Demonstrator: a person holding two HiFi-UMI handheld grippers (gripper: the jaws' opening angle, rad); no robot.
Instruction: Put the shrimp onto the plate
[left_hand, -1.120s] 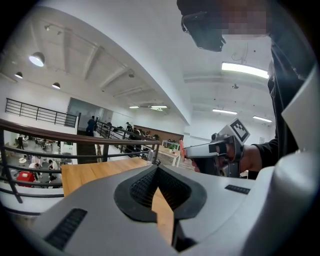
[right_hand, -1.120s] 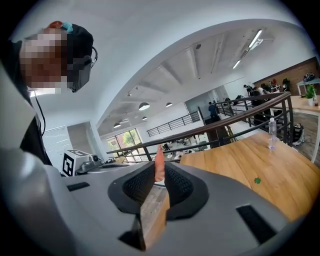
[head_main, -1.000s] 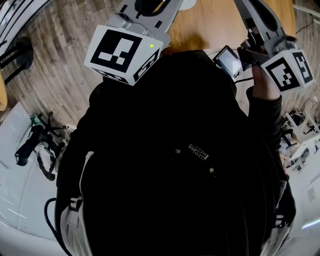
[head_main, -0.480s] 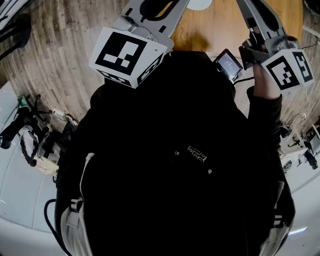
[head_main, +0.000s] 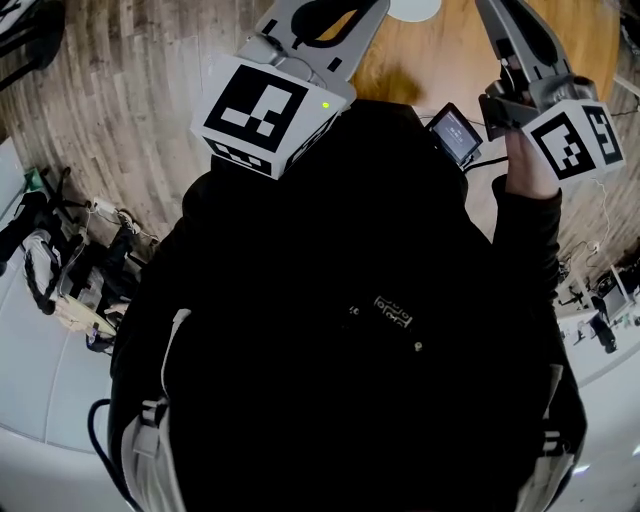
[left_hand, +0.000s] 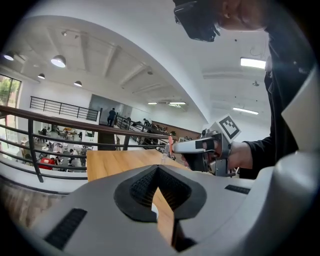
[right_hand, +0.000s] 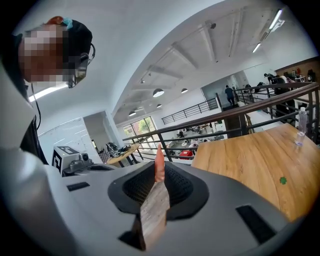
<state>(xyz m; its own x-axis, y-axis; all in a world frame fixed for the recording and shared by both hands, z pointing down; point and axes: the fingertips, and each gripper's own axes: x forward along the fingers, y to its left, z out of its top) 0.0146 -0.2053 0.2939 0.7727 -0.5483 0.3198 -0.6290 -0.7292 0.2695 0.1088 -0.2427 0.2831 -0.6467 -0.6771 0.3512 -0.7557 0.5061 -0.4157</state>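
A slim orange-pink shrimp (right_hand: 159, 164) stands upright between the tips of my right gripper (right_hand: 159, 176), which is shut on it. The left gripper view shows that same shrimp (left_hand: 170, 144) at the tip of the right gripper (left_hand: 173, 148), held in the air over the wooden table (left_hand: 117, 162). My left gripper (left_hand: 158, 171) has its jaw tips together and holds nothing. In the head view both marker cubes (head_main: 270, 112) (head_main: 572, 138) are raised in front of the person's dark torso. A white rim, probably the plate (head_main: 415, 8), shows at the top edge.
The wooden table (right_hand: 260, 160) carries a small green speck (right_hand: 283, 180) and a clear bottle (right_hand: 299, 125) near a railing. A small screen (head_main: 455, 135) sits by the right hand. Cables and gear (head_main: 70, 270) lie on the floor at left.
Both grippers stay raised in much the same pose. The head view has shifted, so the floor gear slides across the left and the white rim now shows at the top edge.
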